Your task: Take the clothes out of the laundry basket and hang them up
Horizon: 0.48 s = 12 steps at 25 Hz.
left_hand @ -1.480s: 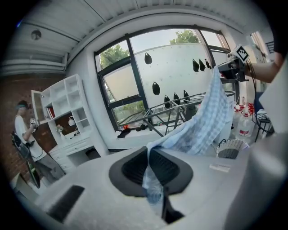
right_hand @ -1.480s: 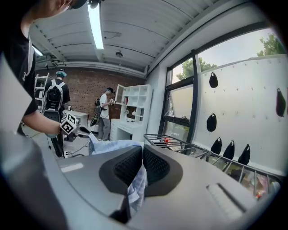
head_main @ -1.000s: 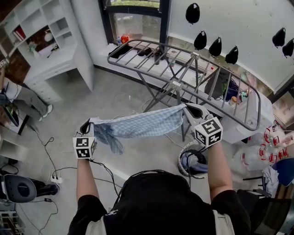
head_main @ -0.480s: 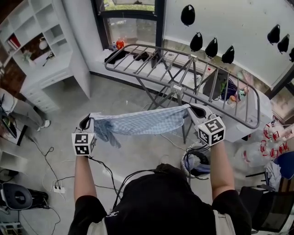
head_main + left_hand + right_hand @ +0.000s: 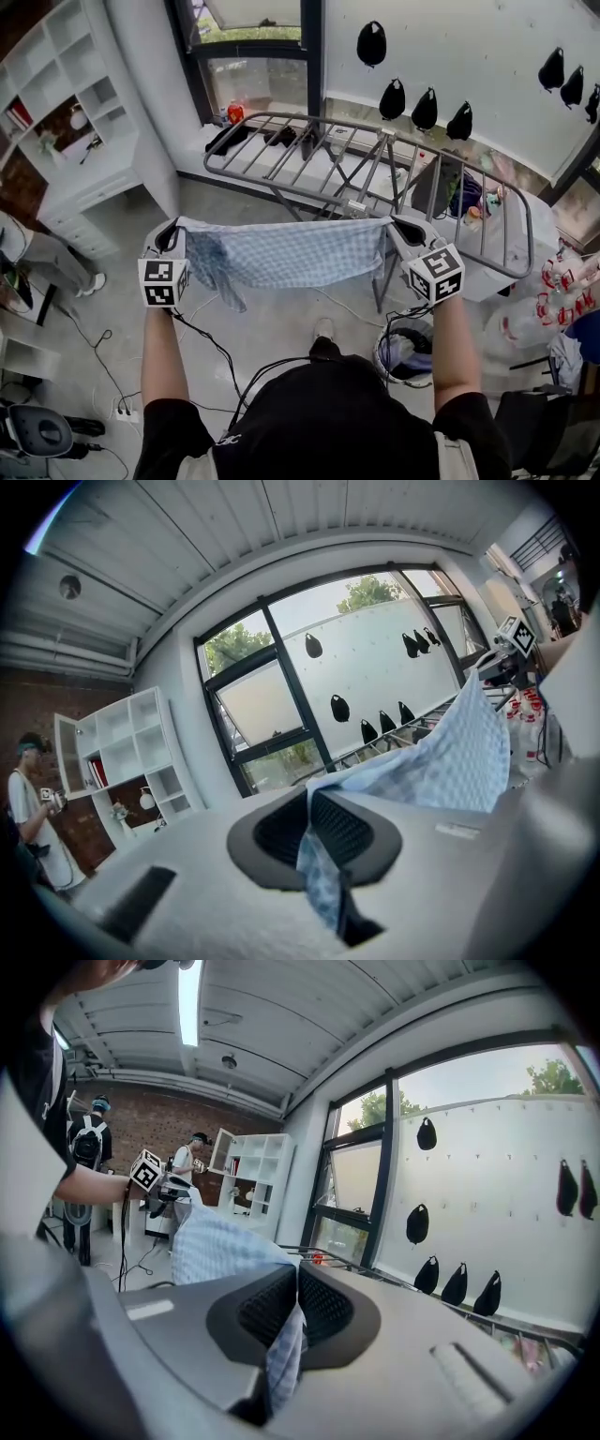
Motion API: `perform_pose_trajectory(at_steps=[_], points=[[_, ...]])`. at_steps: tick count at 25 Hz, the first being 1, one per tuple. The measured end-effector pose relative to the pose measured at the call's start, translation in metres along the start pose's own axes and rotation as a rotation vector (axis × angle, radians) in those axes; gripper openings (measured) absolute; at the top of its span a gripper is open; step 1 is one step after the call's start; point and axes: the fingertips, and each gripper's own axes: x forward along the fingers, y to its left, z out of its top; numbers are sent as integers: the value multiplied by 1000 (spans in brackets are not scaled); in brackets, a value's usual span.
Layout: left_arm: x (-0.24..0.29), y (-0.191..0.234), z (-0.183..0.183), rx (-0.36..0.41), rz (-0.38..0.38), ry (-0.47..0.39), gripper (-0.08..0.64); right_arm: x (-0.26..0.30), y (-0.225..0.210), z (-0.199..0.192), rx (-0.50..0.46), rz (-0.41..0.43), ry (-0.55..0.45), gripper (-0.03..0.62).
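Observation:
A blue checked cloth hangs stretched between my two grippers, just in front of the near edge of the grey drying rack. My left gripper is shut on the cloth's left corner, and a loose end droops below it. My right gripper is shut on the right corner. In the left gripper view the cloth runs from the left gripper toward the other hand. The right gripper view has the cloth pinched in the right gripper. The laundry basket sits on the floor below my right arm.
White shelves and a desk stand at the left. Cables trail over the floor. Bags and clutter pile at the right beyond the rack. Dark items hang on the white wall. People stand by the brick wall.
Both grippers have risen and moved toward the rack with the cloth, the left one more. The cloth now hangs flatter and wider between them.

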Motion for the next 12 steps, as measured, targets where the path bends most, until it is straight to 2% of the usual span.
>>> perform_pose_trajectory(at_steps=[12], points=[[137, 19, 88, 90, -39, -85, 17, 65, -123, 36, -21, -112, -42, 20]])
